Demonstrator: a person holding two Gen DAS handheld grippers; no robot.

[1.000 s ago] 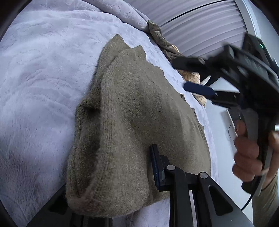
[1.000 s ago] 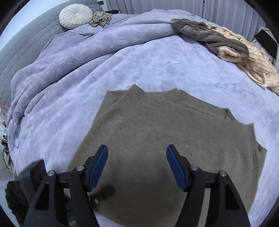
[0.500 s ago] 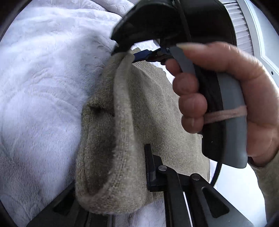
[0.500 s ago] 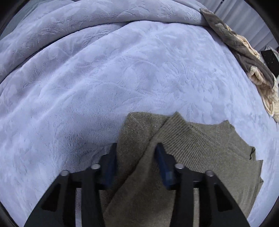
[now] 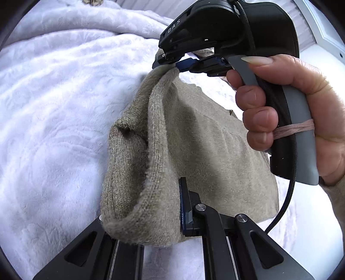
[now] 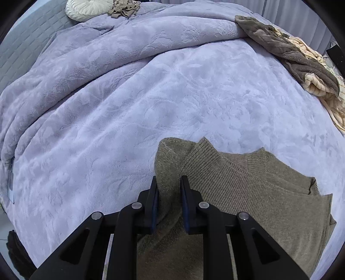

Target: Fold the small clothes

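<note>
Sweater on the purple blanket, held by both my claws.
My right claw pinches one bunched edge; my left claw pinches another fold, lifting it off the bed.

Bed cover: you have a lilac plush blanket with an embossed leaf pattern filling most of the right wrist frame, bunched into a thick ridge across the upper left.
Headboard: grey quilted panel at the far left edge.
Cushion: round pleated cream pillow at the top left.
Curtains: pale vertical folds along your top right.
Wall: white panelled surface at the left wrist frame's upper right.
Light: soft, even, daylight-like.
</note>
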